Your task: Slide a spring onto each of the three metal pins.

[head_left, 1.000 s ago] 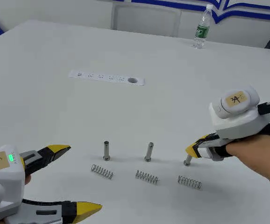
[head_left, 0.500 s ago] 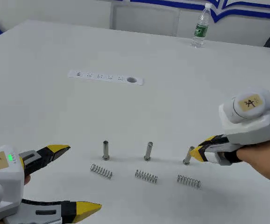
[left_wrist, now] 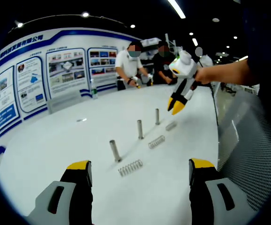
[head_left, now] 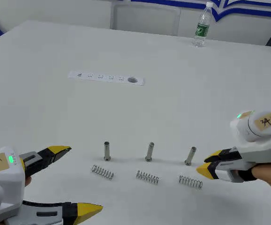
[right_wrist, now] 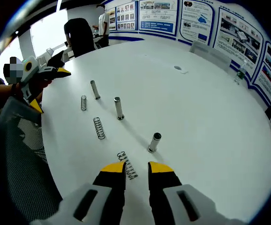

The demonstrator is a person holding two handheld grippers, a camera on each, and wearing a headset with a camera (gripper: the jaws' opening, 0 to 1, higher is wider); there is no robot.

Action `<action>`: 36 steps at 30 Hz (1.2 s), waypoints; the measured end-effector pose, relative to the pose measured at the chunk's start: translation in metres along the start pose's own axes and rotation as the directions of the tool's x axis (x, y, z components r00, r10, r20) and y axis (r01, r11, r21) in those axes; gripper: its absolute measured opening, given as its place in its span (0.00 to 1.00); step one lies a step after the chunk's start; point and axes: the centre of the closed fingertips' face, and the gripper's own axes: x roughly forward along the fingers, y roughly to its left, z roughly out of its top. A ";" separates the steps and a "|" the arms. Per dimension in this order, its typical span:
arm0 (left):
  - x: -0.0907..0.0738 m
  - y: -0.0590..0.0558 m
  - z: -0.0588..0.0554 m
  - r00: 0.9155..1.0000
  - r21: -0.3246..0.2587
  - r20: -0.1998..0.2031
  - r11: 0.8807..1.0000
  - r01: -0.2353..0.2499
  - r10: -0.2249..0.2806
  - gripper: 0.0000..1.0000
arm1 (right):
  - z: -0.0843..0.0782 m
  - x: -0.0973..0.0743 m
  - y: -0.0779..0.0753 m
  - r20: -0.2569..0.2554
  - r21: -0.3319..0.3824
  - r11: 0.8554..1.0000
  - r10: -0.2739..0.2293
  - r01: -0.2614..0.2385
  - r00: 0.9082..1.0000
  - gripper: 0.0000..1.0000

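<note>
Three metal pins stand upright in a row on the white table: left pin (head_left: 107, 151), middle pin (head_left: 149, 152), right pin (head_left: 190, 155). One spring lies flat in front of each: left spring (head_left: 102, 172), middle spring (head_left: 147, 177), right spring (head_left: 190, 182). My right gripper (head_left: 209, 163) hovers just right of the right pin, its jaws a little apart and empty. In the right gripper view the right spring (right_wrist: 127, 165) lies just ahead of the jaws, beside the right pin (right_wrist: 154, 142). My left gripper (head_left: 79, 179) is wide open at the near left, empty.
A white power strip (head_left: 107, 78) lies further back on the table. A water bottle (head_left: 202, 26) stands near the far edge. In the left gripper view, people (left_wrist: 133, 65) stand beyond the table and a mesh chair (left_wrist: 252, 140) is at the right.
My right gripper has drawn back from the right pin, moving right and down, and its jaws have parted. The pin stays standing. The left gripper has not moved.
</note>
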 end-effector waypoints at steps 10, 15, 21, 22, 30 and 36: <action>0.000 0.001 -0.001 1.000 -0.004 -0.002 1.000 -0.002 0.002 0.86 | -0.023 0.013 0.010 -0.081 -0.084 0.993 0.079 -0.086 0.994 0.20; -0.001 0.002 -0.002 1.000 -0.008 -0.005 1.000 -0.004 0.004 0.86 | -0.030 0.020 0.009 -0.115 -0.121 0.987 0.088 -0.102 0.989 0.20; -0.001 0.003 -0.004 1.000 -0.011 -0.007 1.000 -0.007 0.007 0.86 | -0.033 0.024 0.011 -0.136 -0.163 0.978 0.107 -0.129 0.985 0.19; -0.001 0.003 -0.004 1.000 -0.011 -0.007 1.000 -0.007 0.007 0.86 | -0.032 0.025 0.011 -0.136 -0.167 0.977 0.109 -0.132 0.985 0.18; -0.002 0.003 -0.004 1.000 -0.014 -0.006 1.000 -0.011 0.011 0.85 | -0.033 0.029 0.011 -0.149 -0.180 0.973 0.122 -0.148 0.981 0.16; -0.001 0.003 -0.004 1.000 -0.011 -0.005 1.000 -0.010 0.010 0.85 | -0.035 0.029 0.010 -0.161 -0.184 0.970 0.127 -0.156 0.979 0.13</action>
